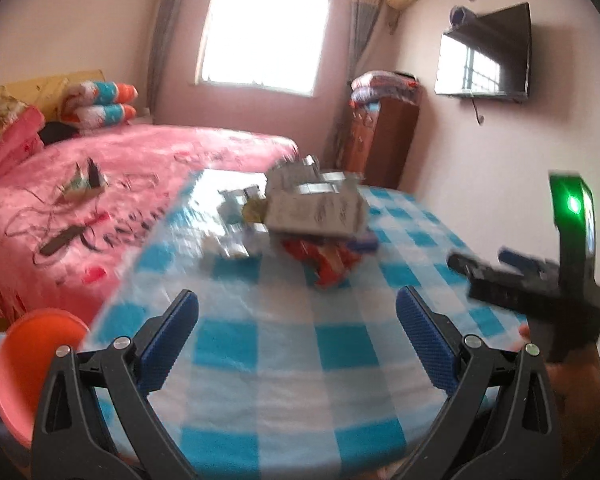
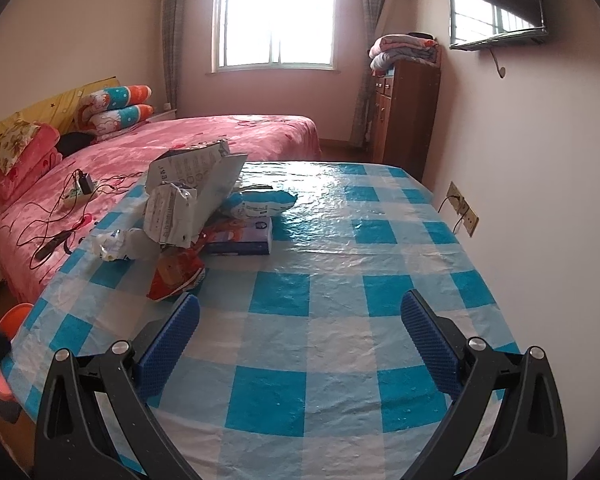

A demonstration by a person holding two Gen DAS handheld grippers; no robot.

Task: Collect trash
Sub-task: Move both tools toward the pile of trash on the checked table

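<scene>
Both our left gripper (image 1: 297, 322) and right gripper (image 2: 300, 322) hang spread and empty above the checked table (image 2: 340, 248); the trash pile (image 2: 188, 208) sits at the bedside edge, so we should take the red wrapper (image 2: 174, 276) first, pinching low

Bare checked tablecloth (image 2: 332, 320) between and ahead of the tongs, trash pile (image 2: 188, 216) ahead-left (wall close right)

We get blown-out window (image 1: 262, 36) backlight, heavy motion blur left view, sharp right, glare on table (image 2: 332, 184), fisheye-warped edges.
</scene>
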